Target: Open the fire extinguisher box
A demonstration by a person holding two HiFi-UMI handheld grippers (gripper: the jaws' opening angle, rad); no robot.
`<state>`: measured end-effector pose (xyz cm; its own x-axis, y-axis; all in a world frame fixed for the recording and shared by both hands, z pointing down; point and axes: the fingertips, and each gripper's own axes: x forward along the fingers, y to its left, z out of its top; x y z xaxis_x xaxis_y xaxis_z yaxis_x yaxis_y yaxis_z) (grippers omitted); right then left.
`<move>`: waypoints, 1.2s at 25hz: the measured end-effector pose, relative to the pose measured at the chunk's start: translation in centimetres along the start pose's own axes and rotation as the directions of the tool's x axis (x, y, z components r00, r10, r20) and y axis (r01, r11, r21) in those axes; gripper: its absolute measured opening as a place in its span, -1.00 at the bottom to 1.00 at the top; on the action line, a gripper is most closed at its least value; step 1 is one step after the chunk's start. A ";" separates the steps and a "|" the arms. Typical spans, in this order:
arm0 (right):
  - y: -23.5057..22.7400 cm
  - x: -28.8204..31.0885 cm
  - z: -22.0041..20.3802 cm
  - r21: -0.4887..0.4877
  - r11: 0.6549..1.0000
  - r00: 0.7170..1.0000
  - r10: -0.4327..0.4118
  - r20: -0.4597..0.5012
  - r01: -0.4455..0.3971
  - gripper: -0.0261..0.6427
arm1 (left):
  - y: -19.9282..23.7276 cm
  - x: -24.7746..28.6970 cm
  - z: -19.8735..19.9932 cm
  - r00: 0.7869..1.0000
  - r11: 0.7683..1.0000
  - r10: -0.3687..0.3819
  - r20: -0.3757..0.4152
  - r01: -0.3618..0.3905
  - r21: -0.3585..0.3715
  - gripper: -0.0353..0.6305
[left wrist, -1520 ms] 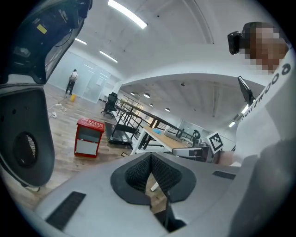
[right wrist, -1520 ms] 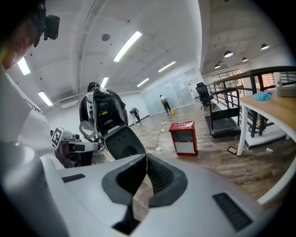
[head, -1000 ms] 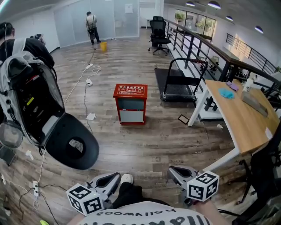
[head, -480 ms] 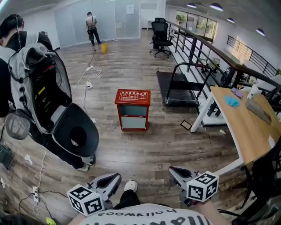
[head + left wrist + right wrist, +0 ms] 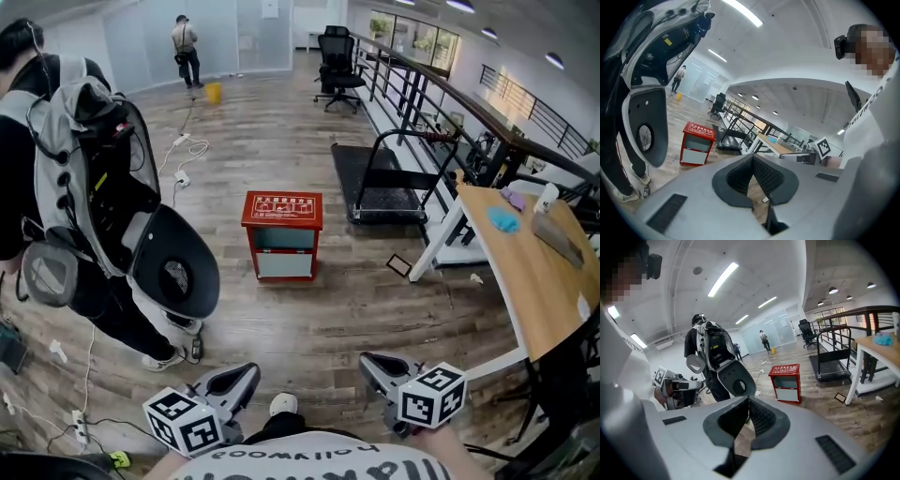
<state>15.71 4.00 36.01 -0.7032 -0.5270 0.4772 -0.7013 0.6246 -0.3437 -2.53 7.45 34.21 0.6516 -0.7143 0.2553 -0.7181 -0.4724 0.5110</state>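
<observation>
Box (image 5: 282, 234) stands on the wood floor mid-room, well apart from both grippers, its front turned toward the wearer and its door shut. The left gripper (image 5: 246, 373) and right gripper (image 5: 368, 360) hang low at the bottom of the head view, each with its pads pressed together and nothing between them. The step in hand looks like the approach, with no contact made yet. To do it well, close the gap squarely on the front, keeping off the bystander (image 5: 56, 159) with the bulky pack at left and off the cables (image 5: 178, 159) on the floor. It would help to get low enough to face the door and to spread one gripper's jaws before reaching in. No handle or latch can be made out from here, so the door's edge should be found up close before pulling. The head view alone shows the open floor between grippers and box, the red top with its label, and the desk (image 5: 530, 262) at right. The gripper views alone show the ribbed pads meeting, and they take the front more level-on: a dark upper window over a pale lower panel. Each gripper view also catches the other gripper across from it.
</observation>
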 end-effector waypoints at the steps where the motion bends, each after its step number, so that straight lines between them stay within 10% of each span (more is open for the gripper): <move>1: -0.2 0.5 0.5 0.005 1.000 1.000 -0.003 -0.001 0.003 -0.89 | 0.4 0.4 0.5 1.000 1.000 -0.006 -0.006 0.006 0.001 -0.88; 30: -4.4 14.4 9.1 0.034 0.997 0.998 -0.066 -0.007 0.067 -0.89 | 14.4 7.8 12.1 0.994 0.993 -0.109 0.021 0.110 -0.033 -0.88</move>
<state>7.65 -11.55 37.04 -0.6542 -0.5630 0.5050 -0.7502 0.5678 -0.3387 -10.79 -11.16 33.61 0.7206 -0.6694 0.1807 -0.6341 -0.5308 0.5623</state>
